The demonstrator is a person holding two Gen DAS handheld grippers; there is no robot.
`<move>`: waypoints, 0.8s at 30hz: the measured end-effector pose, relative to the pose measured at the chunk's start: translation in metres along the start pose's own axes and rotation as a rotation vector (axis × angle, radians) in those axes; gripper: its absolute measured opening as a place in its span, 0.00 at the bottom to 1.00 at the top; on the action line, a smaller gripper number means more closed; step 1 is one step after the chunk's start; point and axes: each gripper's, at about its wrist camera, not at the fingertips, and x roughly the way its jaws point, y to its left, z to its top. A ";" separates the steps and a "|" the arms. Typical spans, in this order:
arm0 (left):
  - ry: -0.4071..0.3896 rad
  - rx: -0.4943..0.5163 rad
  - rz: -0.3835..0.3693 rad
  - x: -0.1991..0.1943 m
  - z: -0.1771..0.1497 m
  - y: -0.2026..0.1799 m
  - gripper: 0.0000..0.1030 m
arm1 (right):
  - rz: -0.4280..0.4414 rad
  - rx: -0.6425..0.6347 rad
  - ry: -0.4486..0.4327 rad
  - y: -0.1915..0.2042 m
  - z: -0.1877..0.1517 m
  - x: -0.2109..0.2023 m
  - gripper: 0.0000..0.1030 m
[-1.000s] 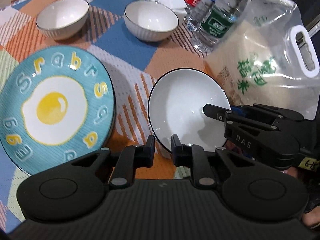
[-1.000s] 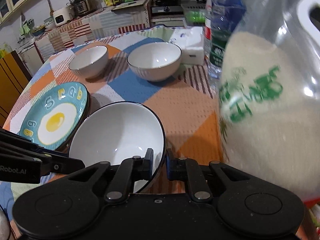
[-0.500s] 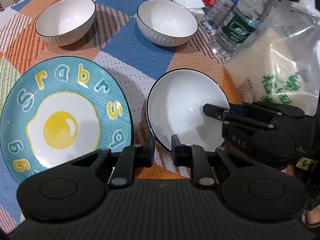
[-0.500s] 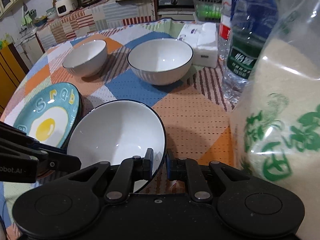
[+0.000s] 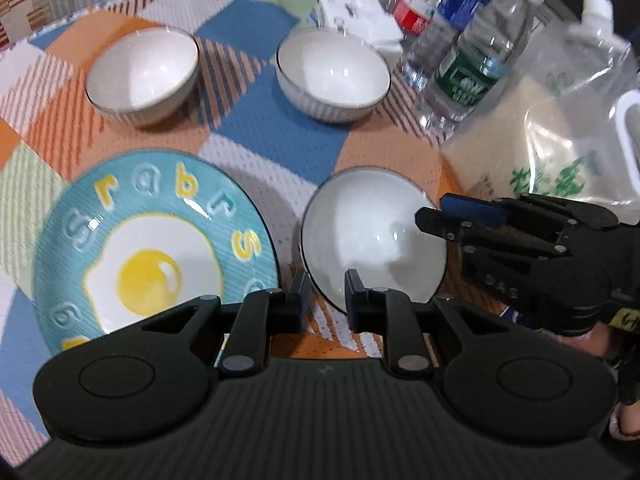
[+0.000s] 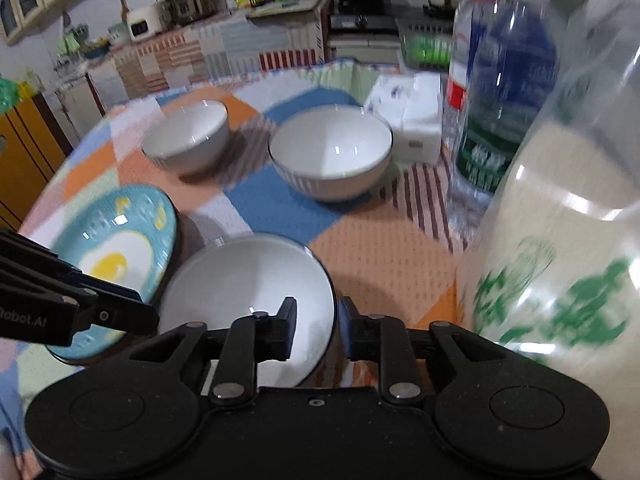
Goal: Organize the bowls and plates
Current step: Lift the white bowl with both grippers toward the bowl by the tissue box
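Both hand-held grippers, left (image 5: 326, 294) and right (image 6: 318, 330), have just been opening around the near bowl's (image 5: 372, 236) rim, egg plate (image 5: 152, 248) at its 9 o'clock; two far bowls (image 5: 142, 70) (image 5: 334, 72) unstacked on the counter (image 5: 280, 140), so mostly undone.

Dim indoor light, motion blur throughout, fisheye bending at edges, glare spots on glazed surfaces.

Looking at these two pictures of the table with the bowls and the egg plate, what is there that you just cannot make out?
- Egg plate, left view: near edge hidden behind the left tool.
- Nearest bowl, right view: near rim covered by the right tool.
- Rice bag, right view: blurred and cut off by the right edge; print unreadable.
- Bottles, left view: tops cut off by the top edge.
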 end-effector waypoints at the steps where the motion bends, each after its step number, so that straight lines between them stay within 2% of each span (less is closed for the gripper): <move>1: -0.011 -0.002 -0.003 -0.007 0.002 0.002 0.19 | 0.012 -0.003 -0.008 0.000 0.005 -0.005 0.29; 6: -0.062 -0.019 -0.014 -0.035 0.017 0.012 0.19 | 0.053 0.006 -0.032 -0.001 0.029 -0.025 0.35; 10: -0.050 -0.034 -0.004 -0.049 0.034 0.015 0.20 | 0.038 -0.021 -0.021 0.003 0.061 -0.038 0.42; 12: -0.054 -0.014 0.010 -0.057 0.041 0.014 0.22 | 0.023 -0.059 -0.018 0.007 0.079 -0.045 0.47; 15: -0.093 0.020 0.047 -0.066 0.051 0.012 0.32 | 0.032 -0.104 -0.005 0.009 0.106 -0.053 0.57; 20: -0.163 0.027 0.056 -0.068 0.071 0.014 0.46 | 0.040 -0.018 0.065 -0.006 0.137 -0.036 0.58; 24: -0.213 0.006 0.066 -0.055 0.088 0.019 0.49 | 0.041 0.100 0.129 -0.021 0.147 -0.002 0.58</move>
